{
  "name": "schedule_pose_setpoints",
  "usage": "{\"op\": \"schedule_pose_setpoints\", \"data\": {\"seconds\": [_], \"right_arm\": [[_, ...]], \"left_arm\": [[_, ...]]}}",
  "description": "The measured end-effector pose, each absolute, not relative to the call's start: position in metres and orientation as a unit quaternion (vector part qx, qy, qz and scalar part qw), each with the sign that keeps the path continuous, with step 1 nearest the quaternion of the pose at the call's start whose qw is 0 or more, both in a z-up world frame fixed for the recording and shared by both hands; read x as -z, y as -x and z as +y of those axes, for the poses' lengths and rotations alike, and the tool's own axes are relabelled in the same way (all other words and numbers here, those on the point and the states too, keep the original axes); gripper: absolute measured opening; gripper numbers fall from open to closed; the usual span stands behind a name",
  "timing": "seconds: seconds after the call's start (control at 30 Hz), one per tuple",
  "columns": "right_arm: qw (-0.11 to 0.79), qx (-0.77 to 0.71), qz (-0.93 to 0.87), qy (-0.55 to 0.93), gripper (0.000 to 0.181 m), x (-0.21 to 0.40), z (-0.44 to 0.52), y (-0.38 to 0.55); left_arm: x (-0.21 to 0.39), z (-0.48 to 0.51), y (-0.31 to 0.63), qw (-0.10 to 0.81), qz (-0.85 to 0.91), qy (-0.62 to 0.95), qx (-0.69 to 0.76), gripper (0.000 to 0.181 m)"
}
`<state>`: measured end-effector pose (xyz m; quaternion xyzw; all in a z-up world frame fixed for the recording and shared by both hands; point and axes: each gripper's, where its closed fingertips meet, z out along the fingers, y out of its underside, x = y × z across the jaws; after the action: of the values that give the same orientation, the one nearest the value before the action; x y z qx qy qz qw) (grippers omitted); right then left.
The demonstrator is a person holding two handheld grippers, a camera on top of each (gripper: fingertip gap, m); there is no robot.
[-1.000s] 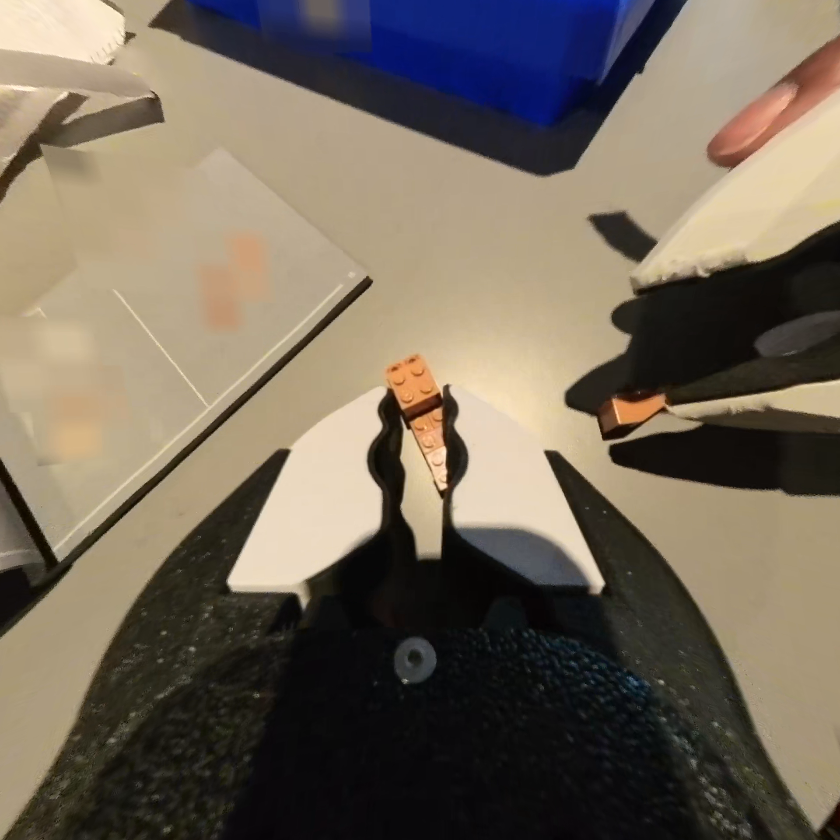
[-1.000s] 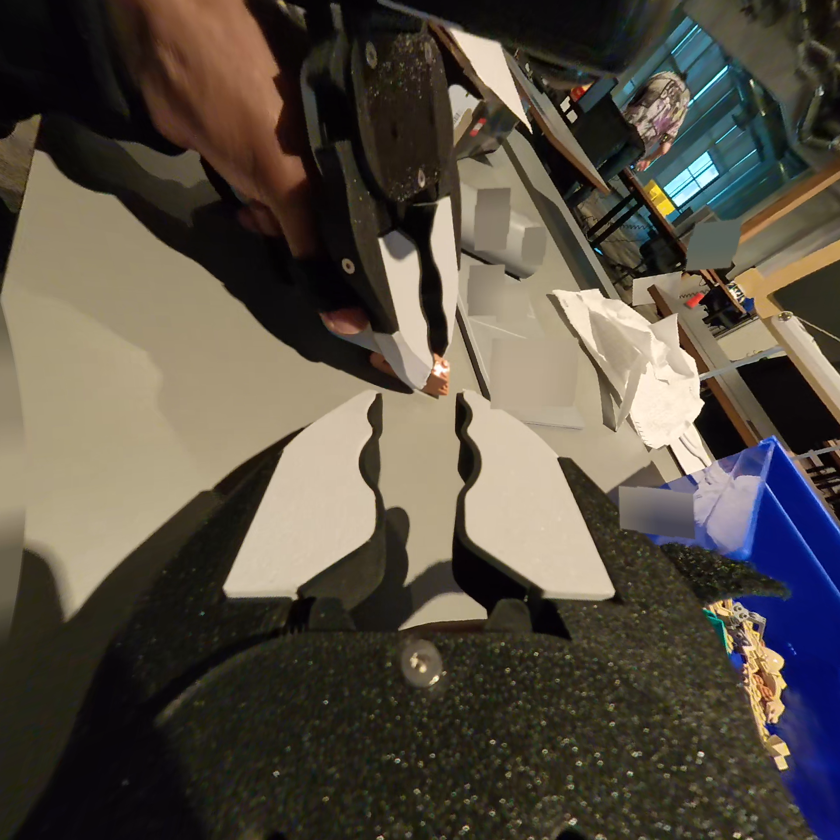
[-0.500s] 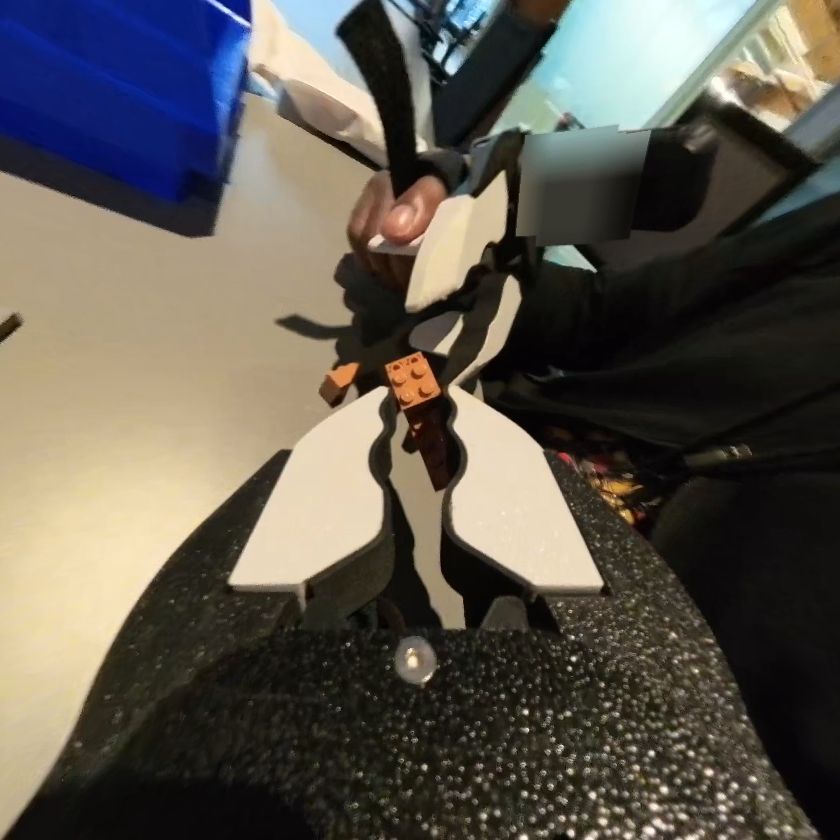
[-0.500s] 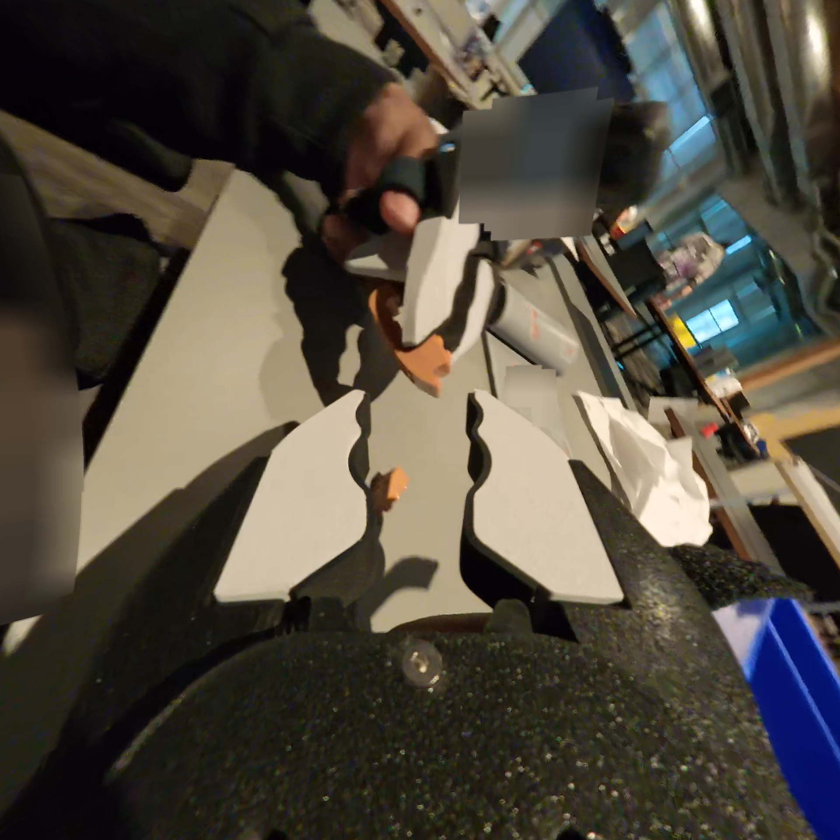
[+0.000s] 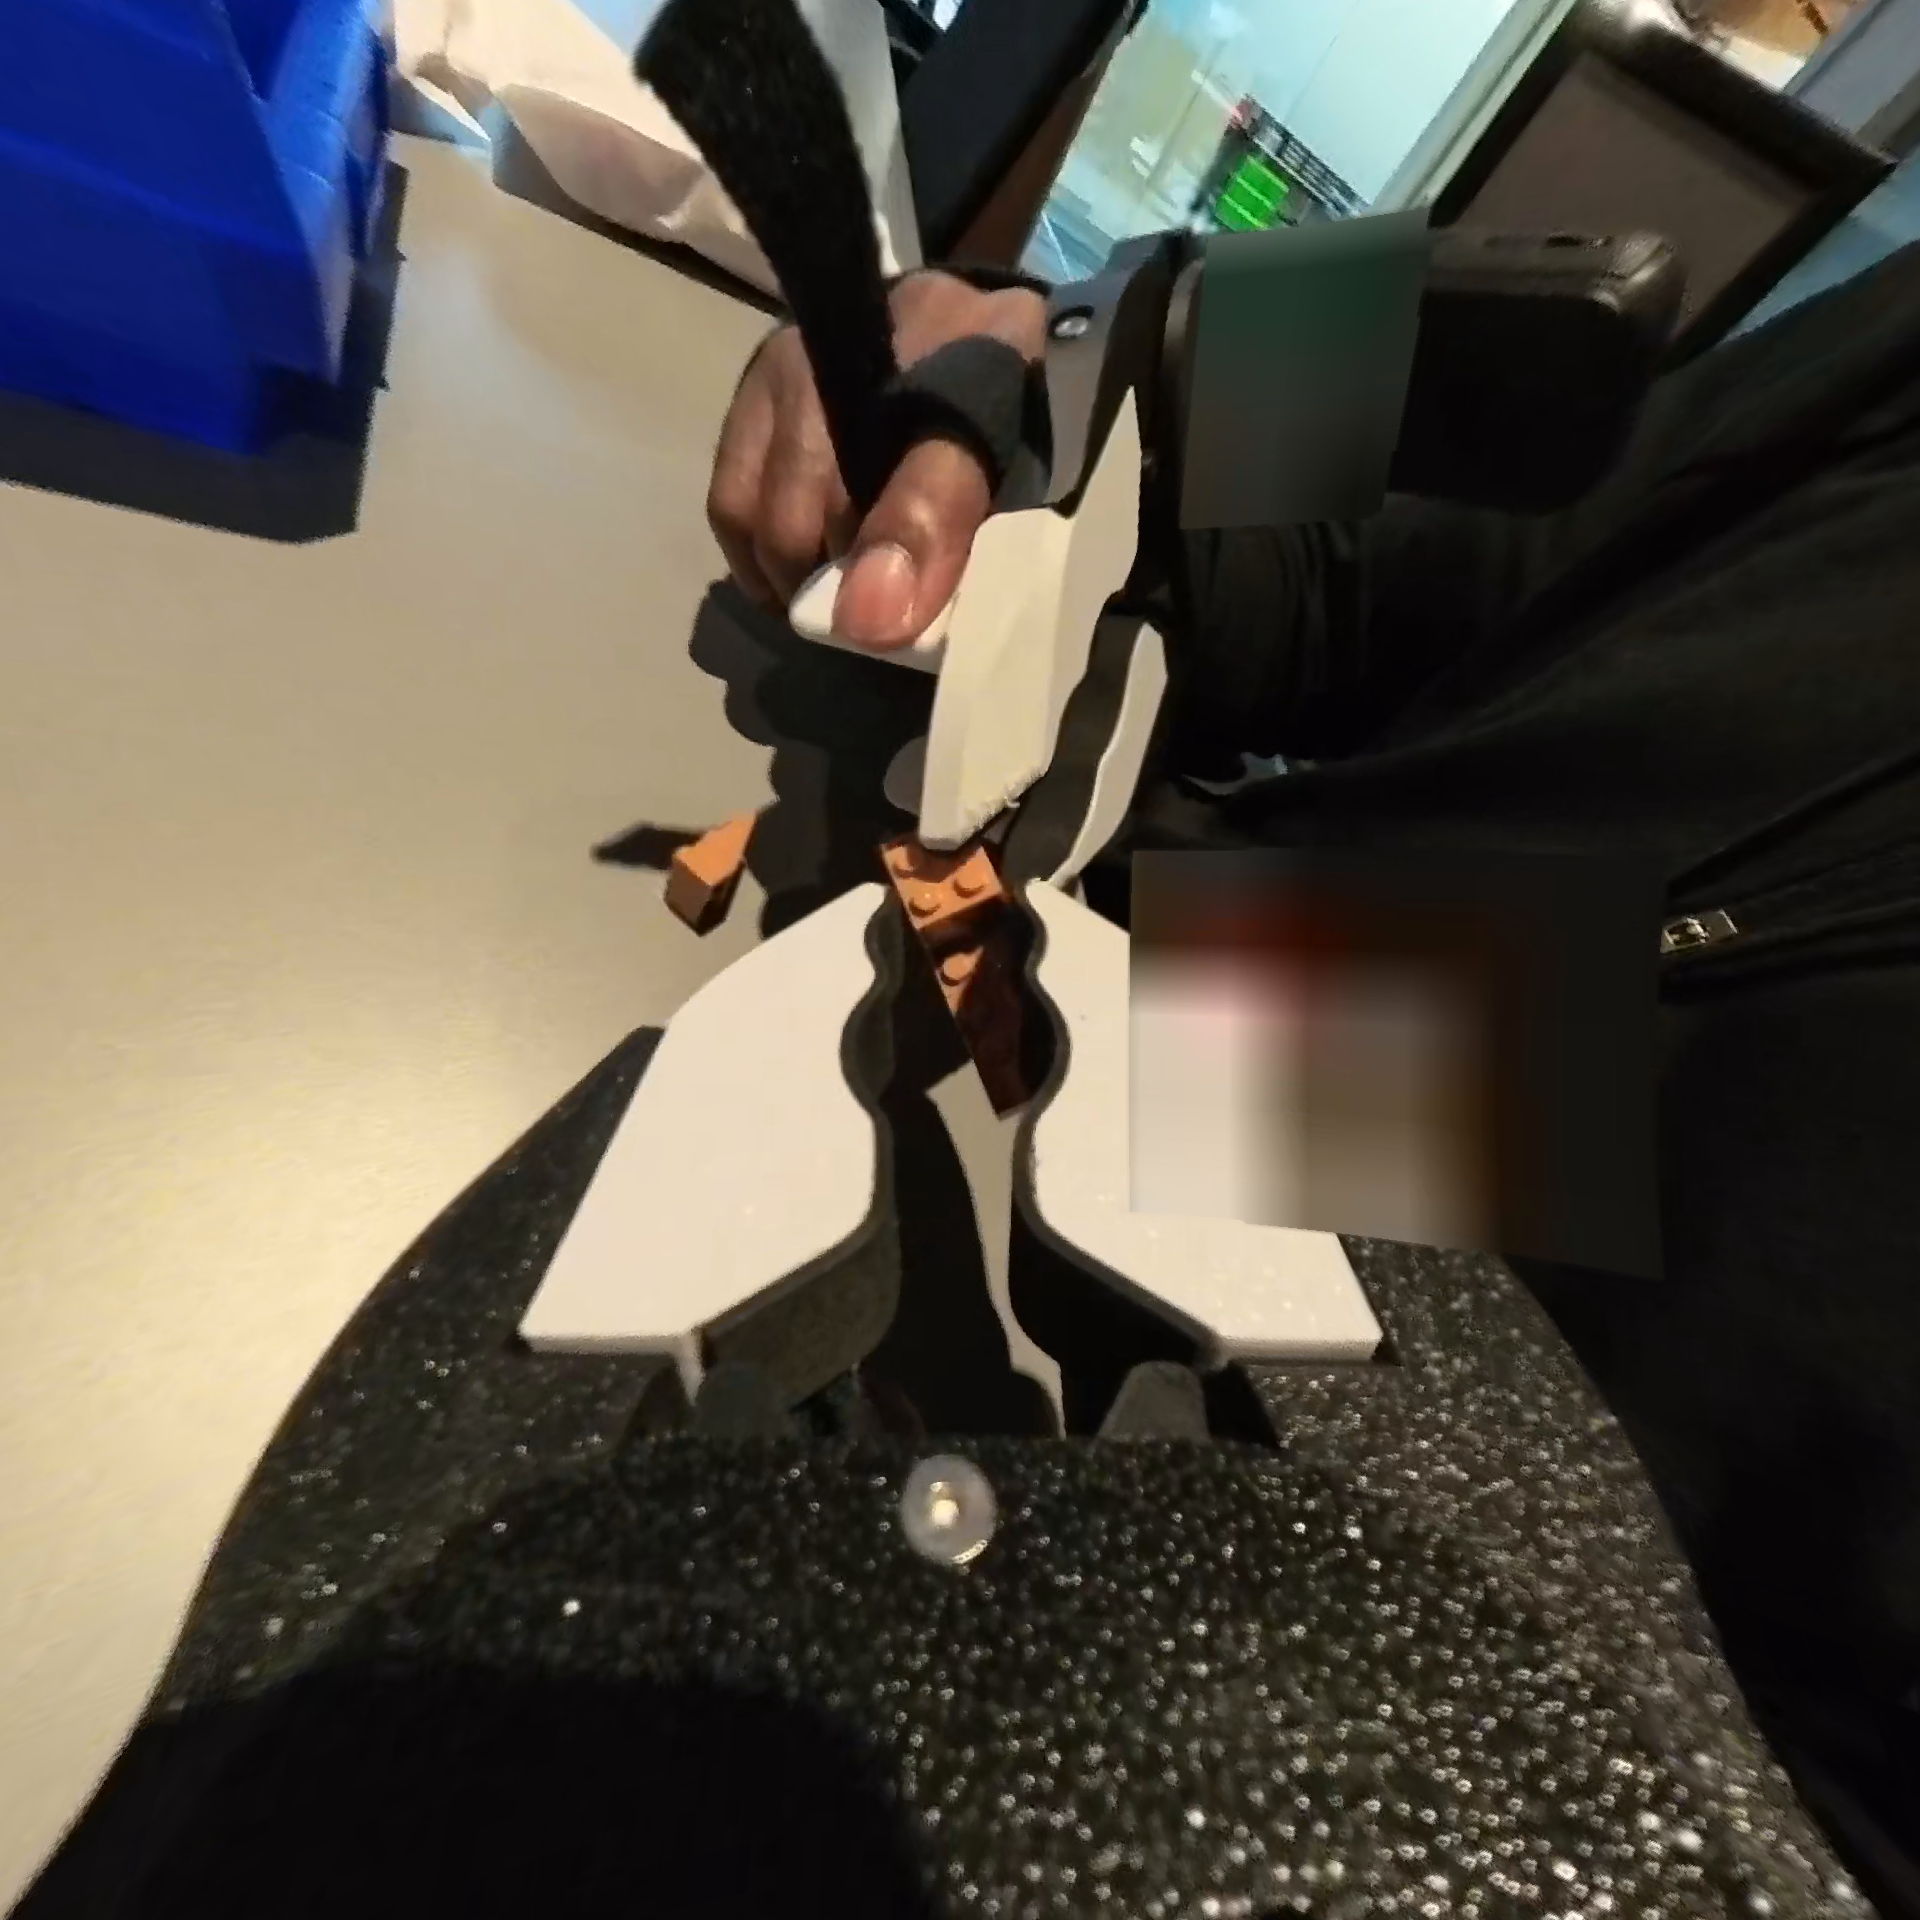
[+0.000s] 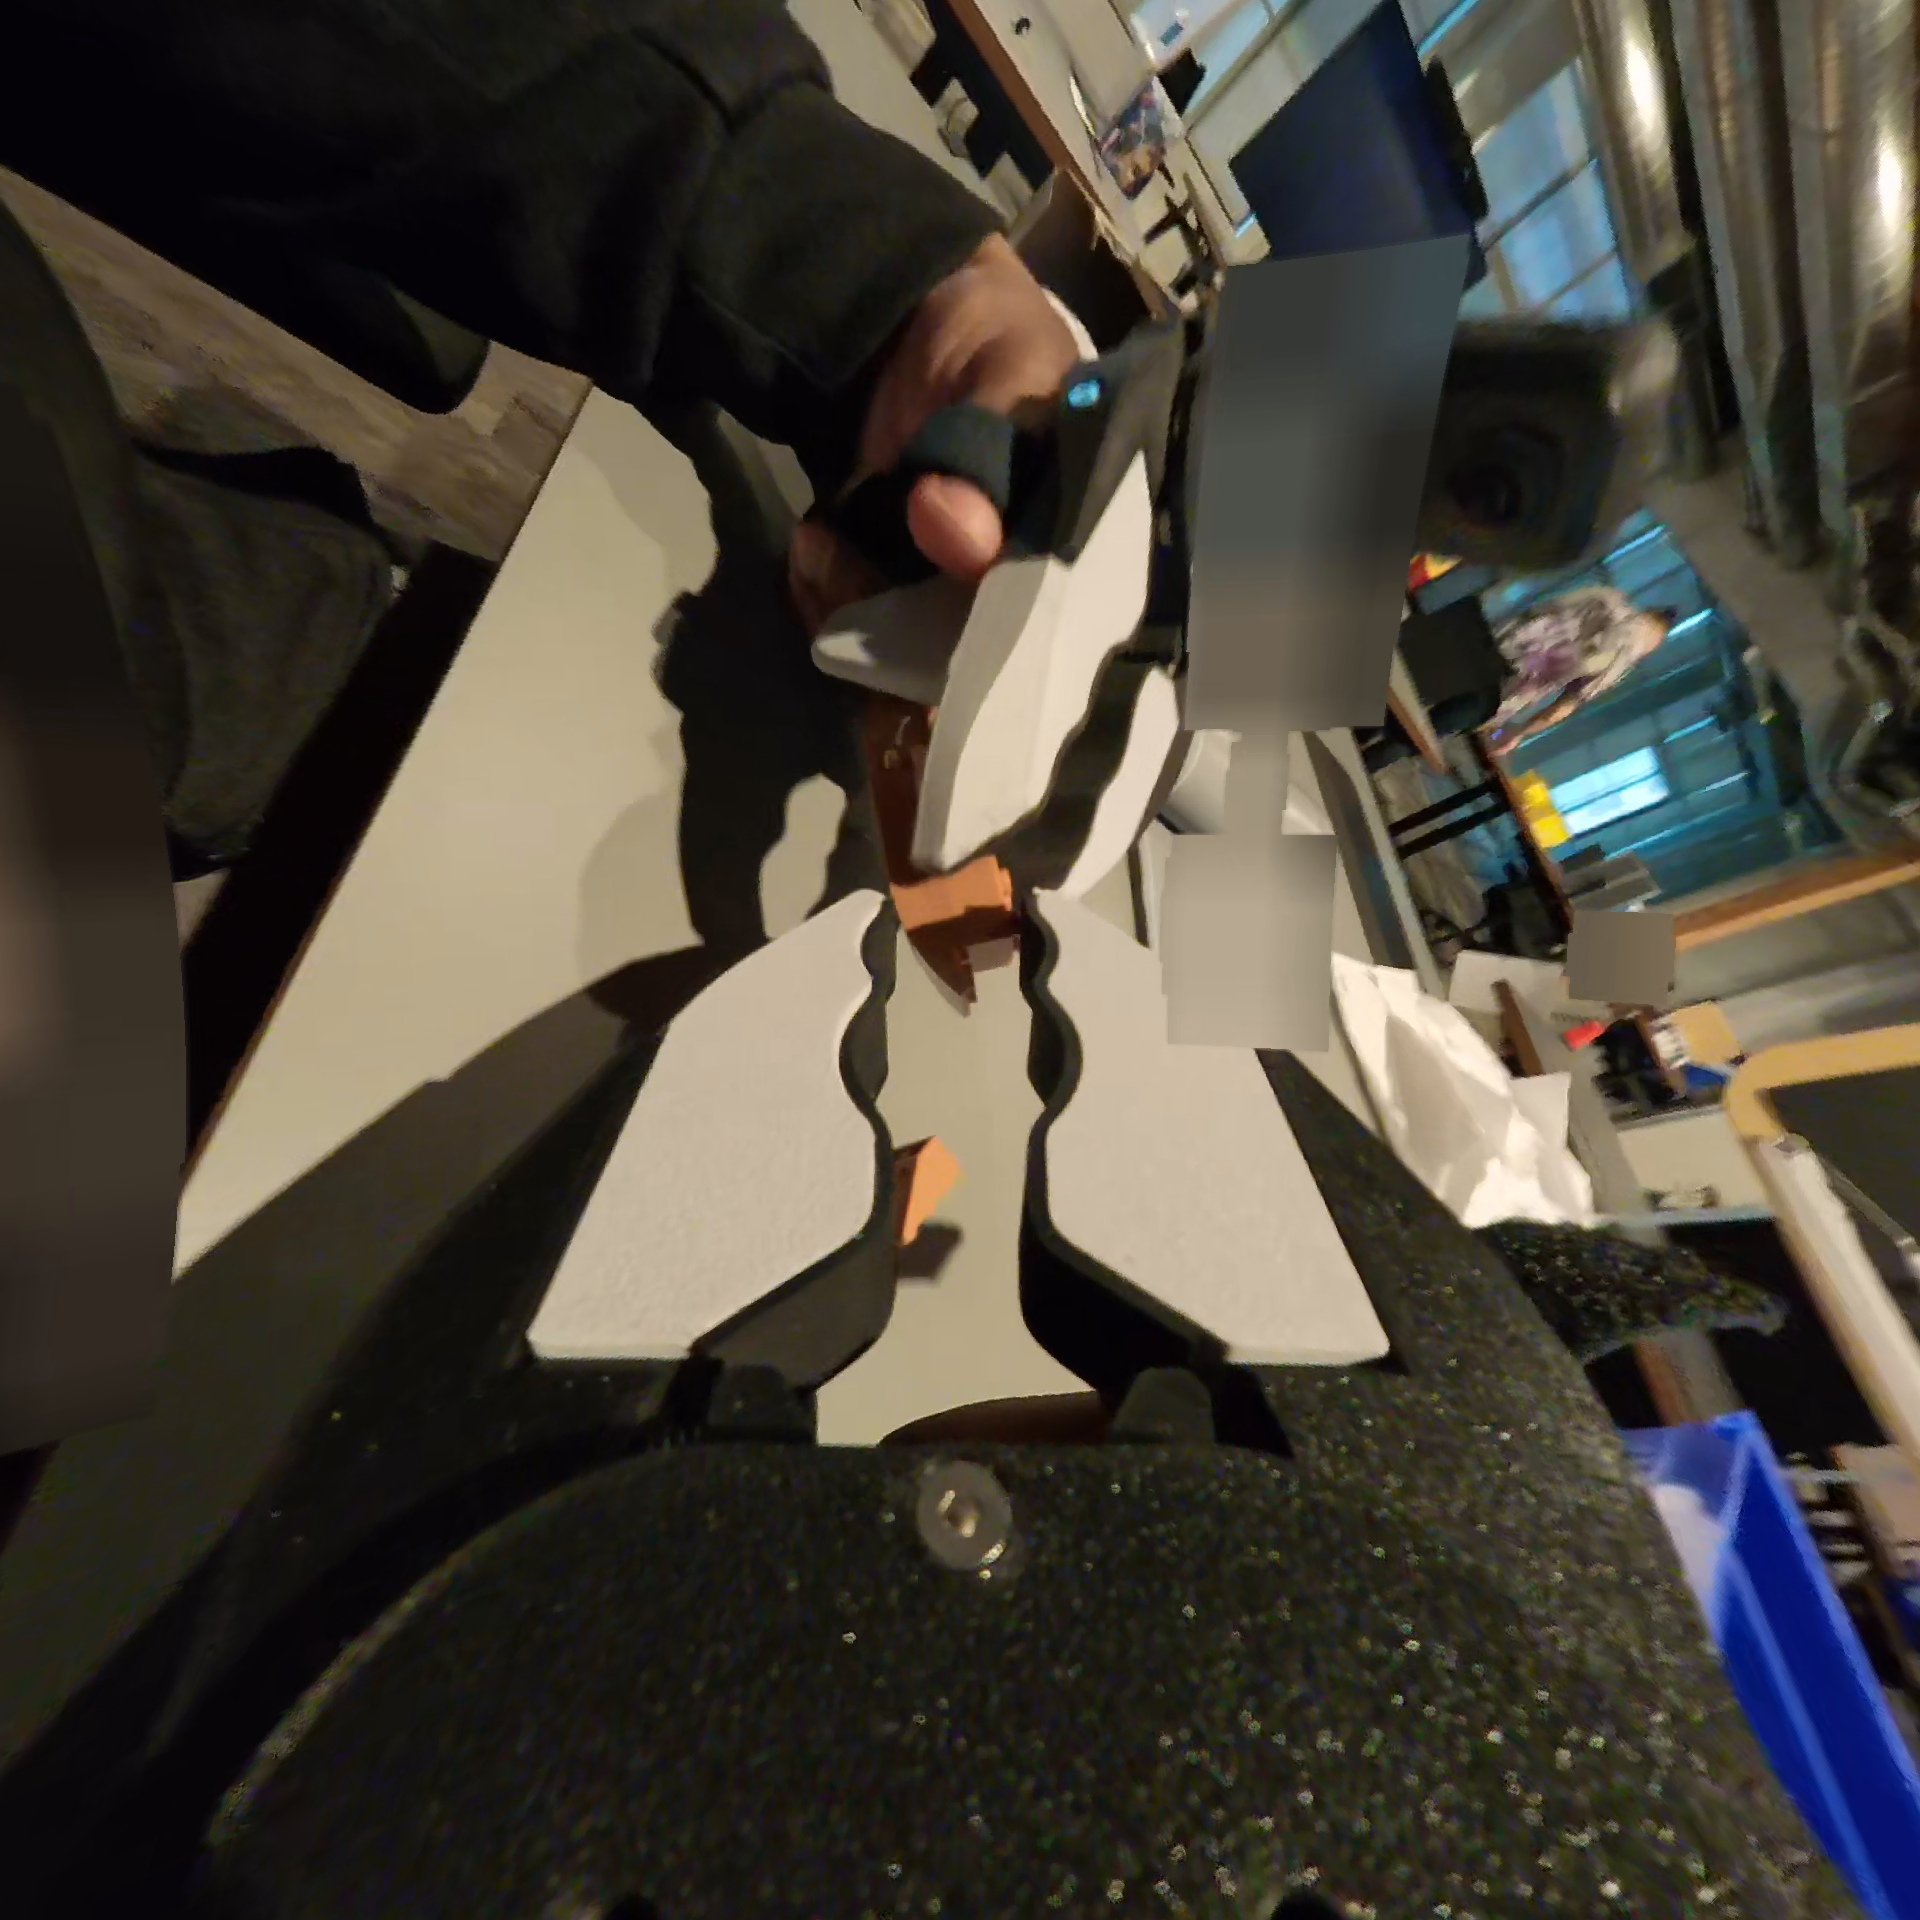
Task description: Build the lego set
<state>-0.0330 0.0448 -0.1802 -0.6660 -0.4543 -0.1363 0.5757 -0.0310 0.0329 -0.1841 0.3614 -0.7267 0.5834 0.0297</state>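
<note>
My left gripper (image 5: 956, 914) is shut on a brown lego assembly (image 5: 951, 914), a wedge plate with a 2x2 brick on its front end, held above the table. My right gripper (image 6: 961, 914) faces it tip to tip. Its jaws have narrowed to the width of the assembly's front end (image 6: 956, 909), which sits between its fingertips. The right gripper also shows in the left wrist view (image 5: 1013, 857), and the left gripper in the right wrist view (image 6: 1023, 878). A small loose brown brick (image 5: 707, 883) lies on the table (image 5: 312, 935) below; it also shows in the right wrist view (image 6: 925, 1184).
A blue bin (image 5: 156, 260) stands at the far left of the left wrist view and shows at the lower right of the right wrist view (image 6: 1787, 1662). Crumpled white paper (image 6: 1455, 1101) lies beside it. The person's dark sleeves and body close off the near side. My left and right fingertips are right by each other.
The right gripper let the small brown brick drop to the table, came up to the left gripper's tips and narrowed its jaws around the assembly. The left gripper tilted up with the assembly.
</note>
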Motion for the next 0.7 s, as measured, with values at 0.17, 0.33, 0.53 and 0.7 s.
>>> {"op": "schedule_pose_setpoints", "data": {"seconds": [0.17,0.33,0.53,0.7], "right_arm": [[0.530,0.092,-0.412,0.736,0.022,0.192,0.046,0.031],[0.466,0.052,-0.360,0.806,0.021,0.206,0.049,0.038],[0.410,0.020,-0.308,0.859,0.023,0.227,0.049,0.042],[0.406,0.009,-0.285,0.868,0.021,0.229,0.049,0.040]], "left_arm": [[0.167,0.044,0.037,-0.048,-0.717,-0.328,-0.612,0.030],[0.197,0.062,0.048,-0.143,-0.804,-0.309,-0.488,0.031],[0.216,0.057,0.051,-0.148,-0.841,-0.294,-0.429,0.026],[0.226,0.056,0.056,-0.146,-0.862,-0.282,-0.396,0.024]]}}
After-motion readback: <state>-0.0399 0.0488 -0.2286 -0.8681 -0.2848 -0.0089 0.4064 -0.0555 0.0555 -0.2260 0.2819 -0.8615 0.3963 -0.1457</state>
